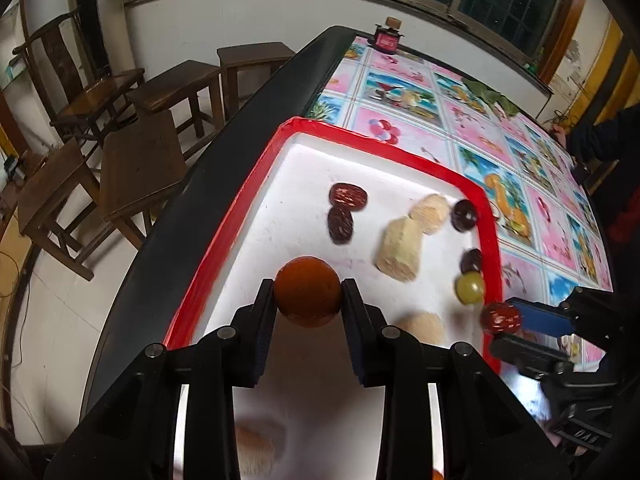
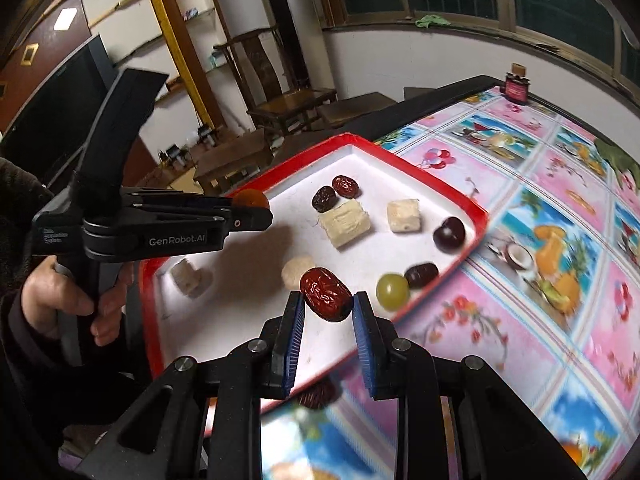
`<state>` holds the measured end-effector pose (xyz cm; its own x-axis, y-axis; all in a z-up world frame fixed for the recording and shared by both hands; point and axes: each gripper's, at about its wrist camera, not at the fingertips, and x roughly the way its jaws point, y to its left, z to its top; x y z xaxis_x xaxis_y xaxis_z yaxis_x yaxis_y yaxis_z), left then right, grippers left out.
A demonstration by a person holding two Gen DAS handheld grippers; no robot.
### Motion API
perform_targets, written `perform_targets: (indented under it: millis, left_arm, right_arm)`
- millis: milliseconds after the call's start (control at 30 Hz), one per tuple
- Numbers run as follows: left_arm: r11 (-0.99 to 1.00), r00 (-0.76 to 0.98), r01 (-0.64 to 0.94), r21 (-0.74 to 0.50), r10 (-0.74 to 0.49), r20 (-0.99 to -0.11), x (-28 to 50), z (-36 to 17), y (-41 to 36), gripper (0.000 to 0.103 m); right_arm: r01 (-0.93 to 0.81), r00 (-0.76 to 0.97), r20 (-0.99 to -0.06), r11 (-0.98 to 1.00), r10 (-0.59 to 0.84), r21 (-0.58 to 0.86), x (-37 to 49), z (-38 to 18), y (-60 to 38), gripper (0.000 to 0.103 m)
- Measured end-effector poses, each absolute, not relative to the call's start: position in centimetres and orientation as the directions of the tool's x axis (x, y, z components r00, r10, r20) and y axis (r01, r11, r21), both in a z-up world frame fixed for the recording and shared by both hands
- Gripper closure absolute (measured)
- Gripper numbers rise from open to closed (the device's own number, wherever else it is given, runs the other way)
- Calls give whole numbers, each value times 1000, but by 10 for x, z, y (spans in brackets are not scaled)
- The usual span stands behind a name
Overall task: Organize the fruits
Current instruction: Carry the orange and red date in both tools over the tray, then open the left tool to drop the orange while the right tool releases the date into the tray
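The left gripper (image 1: 307,298) is squeezed tight on a small orange (image 1: 307,297), held up over the tray (image 1: 224,240) near its left edge. The right gripper (image 2: 327,300) is almost closed, pinching a red date (image 2: 326,294) over the tray's near right corner. Just past it, a green grape (image 2: 393,291) sits by the right edge.

Two close, downward wrist views, sharing the red-rimmed tray (image 1: 248,184) (image 2: 460,200).
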<state>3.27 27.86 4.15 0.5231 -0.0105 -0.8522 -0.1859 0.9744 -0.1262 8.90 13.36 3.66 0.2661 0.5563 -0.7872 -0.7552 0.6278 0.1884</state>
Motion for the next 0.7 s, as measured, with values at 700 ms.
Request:
perform_targets:
  millis: [700]
  left_arm:
    - [971, 505, -201, -130, -10, -863, 62, 21, 288, 72]
  right_arm:
    - [-742, 236, -824, 643, 514, 189, 128, 0, 173, 78]
